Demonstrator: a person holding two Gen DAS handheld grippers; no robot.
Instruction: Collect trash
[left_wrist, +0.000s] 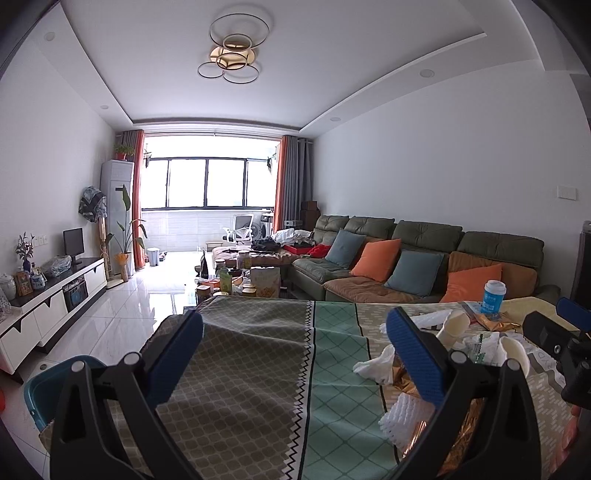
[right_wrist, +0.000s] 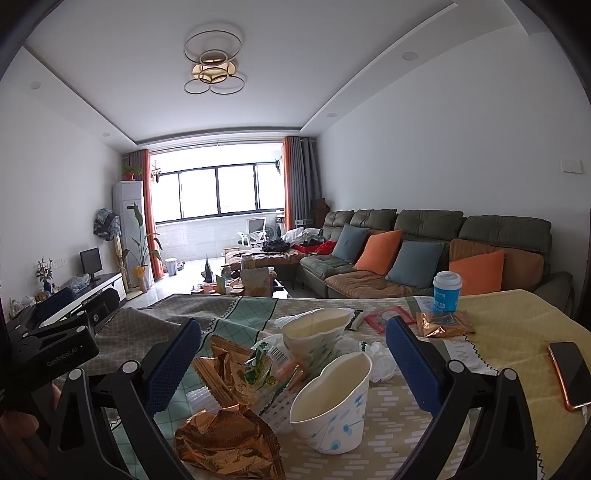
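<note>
The trash sits heaped on the patterned tablecloth (right_wrist: 424, 439) — crumpled gold foil wrappers (right_wrist: 225, 439), a green-printed plastic snack bag (right_wrist: 264, 363), white foam netting (left_wrist: 400, 415) and bits of white tissue (left_wrist: 373, 363). Two paper cups are in the pile: the nearer crushed cup (right_wrist: 332, 406), white with a blue floral print, lies tipped toward the right wrist camera and shows nothing inside; the farther cup (right_wrist: 316, 330) is squashed too and looks bare within. Beyond them lie a small gold packet (right_wrist: 443, 325) and a red wrapper (right_wrist: 388, 317), with an upright blue lidded cup (right_wrist: 447, 291) behind (its contents hidden). A phone (right_wrist: 569, 373) rests on the yellow part of the cloth.

The right gripper (right_wrist: 293, 363) hangs over the heap with its blue-padded jaws spread wide, the pile between them but nothing clasped. The left gripper (left_wrist: 295, 354) — likewise wide open — hovers over bare cloth, its right-hand pad just beside the foil and tissue; whether it touches them I cannot tell. A teal bin (left_wrist: 40, 387) shows at the table's left edge.
</note>
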